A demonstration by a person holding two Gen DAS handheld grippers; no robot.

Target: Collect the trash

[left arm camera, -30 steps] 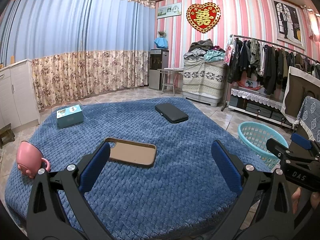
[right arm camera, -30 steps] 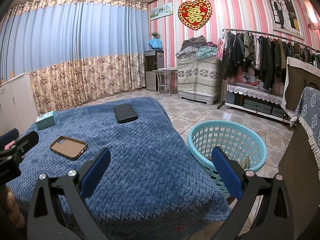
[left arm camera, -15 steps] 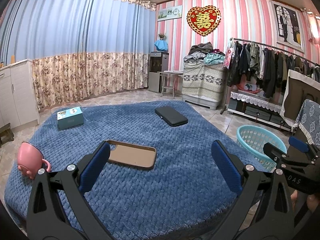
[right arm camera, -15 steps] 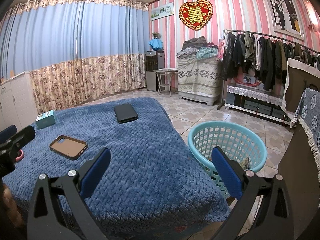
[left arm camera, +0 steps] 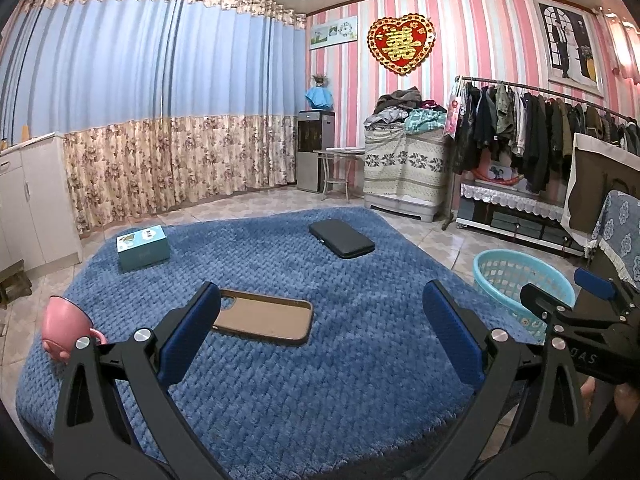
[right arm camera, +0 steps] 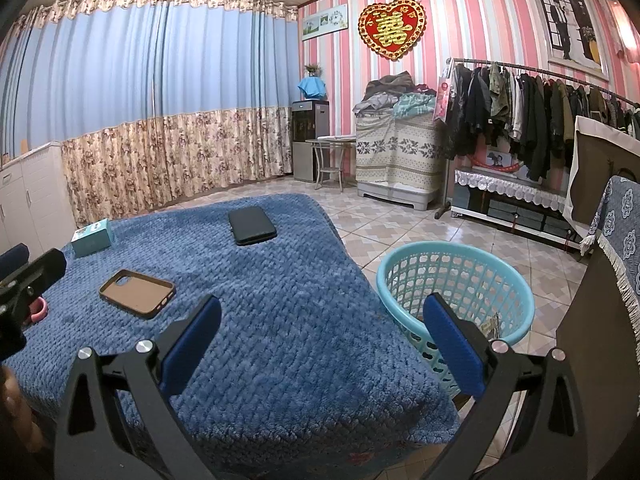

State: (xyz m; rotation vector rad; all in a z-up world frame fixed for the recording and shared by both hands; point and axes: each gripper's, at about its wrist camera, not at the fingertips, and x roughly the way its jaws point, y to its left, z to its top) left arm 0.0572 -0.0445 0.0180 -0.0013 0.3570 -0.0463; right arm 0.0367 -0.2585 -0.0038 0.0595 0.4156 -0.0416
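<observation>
- Left wrist view: the left gripper (left arm camera: 322,330) has its jaws spread wide and holds nothing; it hangs above the blue blanket (left arm camera: 280,380).
- Readable writing: letters "DAS", seen upside down, stand on the black body of the right gripper (left arm camera: 576,320) at 3 o'clock. A red heart ornament (left arm camera: 401,43) at 12 o'clock on the striped wall bears a gold Chinese double-happiness sign. The print on the teal box (left arm camera: 143,248) at 10 o'clock is too small to read.
- On the blanket lie a brown phone case (left arm camera: 262,317), hollow side up, just beyond the left blue pad, a black case (left arm camera: 341,237) further away, and a pink cup (left arm camera: 64,326) at 9 o'clock near the edge.
- Right wrist view: the right gripper (right arm camera: 322,330) also has its jaws apart and empty. The light-blue basket (right arm camera: 452,280) stands on the tiled floor beside the blanket at 3 o'clock, and a bit of trash (right arm camera: 491,325) lies inside, near the right pad.
- Compared with one second ago, the left camera has risen a little and pulled back: the basket (left arm camera: 516,280) looks smaller and further. The objects on the blanket have not moved.
</observation>
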